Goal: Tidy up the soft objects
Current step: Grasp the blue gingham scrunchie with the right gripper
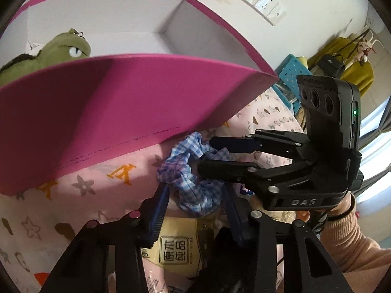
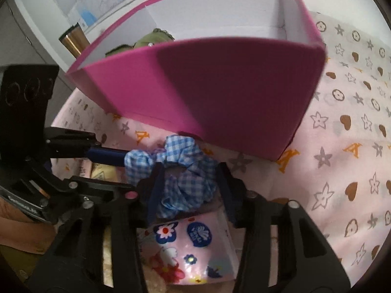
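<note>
A pink patterned cloth (image 2: 342, 127) covers the bench; on it stands an open magenta box (image 1: 97, 102) with a green plush toy (image 1: 61, 48) already inside, likely the collecting bin; just before it lies the blue gingham scrunchie (image 2: 185, 171), between the fingers of both the left gripper (image 1: 195, 195) and the right gripper (image 2: 188, 185); whether either is clamped on it, I cannot tell.

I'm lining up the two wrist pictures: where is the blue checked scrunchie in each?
Left wrist: the scrunchie sits at centre, below the pink box, with the right gripper's fingers reaching into it from the right.
Right wrist: the scrunchie sits at lower centre, between the camera's own fingers.
Shared landmark: the pink box just behind it.
</note>
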